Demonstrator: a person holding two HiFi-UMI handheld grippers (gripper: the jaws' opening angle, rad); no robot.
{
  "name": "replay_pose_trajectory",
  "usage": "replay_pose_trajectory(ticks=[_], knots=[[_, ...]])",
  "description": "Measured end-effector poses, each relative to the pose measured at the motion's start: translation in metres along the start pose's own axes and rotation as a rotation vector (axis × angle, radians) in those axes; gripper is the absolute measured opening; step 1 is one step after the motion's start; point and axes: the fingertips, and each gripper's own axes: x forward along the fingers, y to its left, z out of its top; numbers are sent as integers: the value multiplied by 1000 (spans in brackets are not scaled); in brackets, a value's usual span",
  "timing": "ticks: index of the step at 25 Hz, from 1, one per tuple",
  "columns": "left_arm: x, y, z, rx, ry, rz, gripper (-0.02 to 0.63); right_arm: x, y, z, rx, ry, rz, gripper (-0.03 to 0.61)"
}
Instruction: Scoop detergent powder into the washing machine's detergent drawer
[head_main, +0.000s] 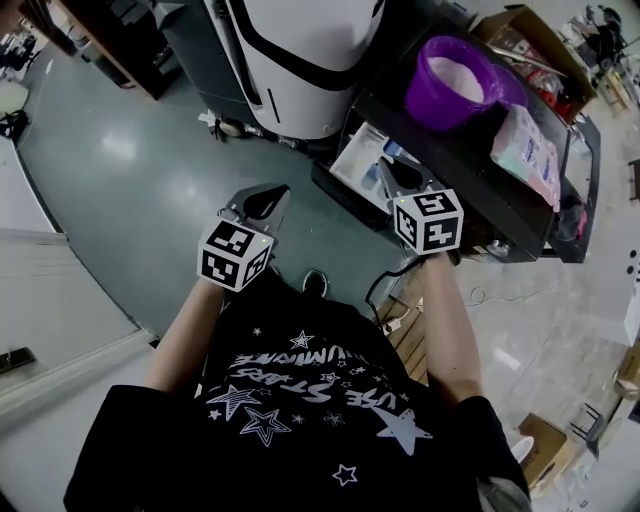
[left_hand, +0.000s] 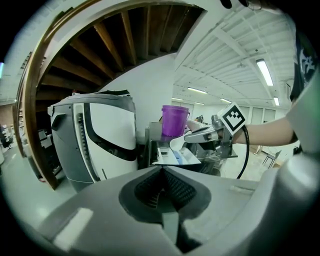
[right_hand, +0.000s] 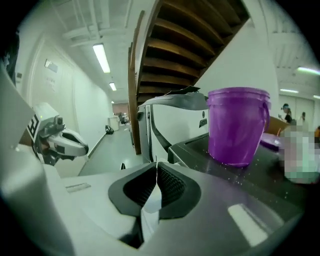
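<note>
**Head view: scoop held over the pulled-out drawer**

Head view looks down on the person's black star-printed shirt and both arms reaching forward. The right tongs (head_main: 396, 172) sit just above the detergent drawer (head_main: 358, 155), which is pulled out toward the person from the front of the washing machine (head_main: 470, 175). The left tongs (head_main: 268, 193) hang over the floor (head_main: 130, 170), well to the left of the drawer.

In the left gripper view the scoop (left_hand: 177, 143) is white and smooth. Its long axis lies about level. The rounded bowl points left, away from the right tongs (left_hand: 189, 136), and shows just above the open drawer (left_hand: 172, 156). Whether there is powder in the bowl cannot be told.

In the right gripper view the right tongs (right_hand: 156, 166) are pressed together on a thin white strip, the scoop's handle (right_hand: 150, 202). The left tongs (left_hand: 162, 170) are closed pad to pad with nothing between them.

On the far part of the machine's top stands a purple bucket (head_main: 425, 98) with white detergent powder (head_main: 458, 72) in it. Its purple lid (head_main: 512, 85) lies just to its right, and a pale bag (head_main: 525, 140) is nearer on the right. A white and grey appliance (head_main: 310, 60) stands to the left of the washing machine.
</note>
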Motion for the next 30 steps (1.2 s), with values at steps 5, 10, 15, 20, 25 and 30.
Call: replay_pose_trajectory(ticks=[5,10,15,20,25,30], knots=[[-5,4,5,-22,-20,-4,2,-7,0,9,181,-64,10,35],[-16,3,6,-42,-38,-23,2,-20,9,17,221,-100,-10,34],[-43,3,-1,-65,-55,-36,2,-41,23,22,235,-123,-52,34],[-76,3,-15,-78,-71,-35,2,-60,49,20,258,-141,-74,34],[-111,-2,-34,-92,-76,-34,2,-76,85,19,271,-157,-62,34],[-146,-5,-52,-94,-90,-33,2,-85,129,20,266,-172,-37,34]])
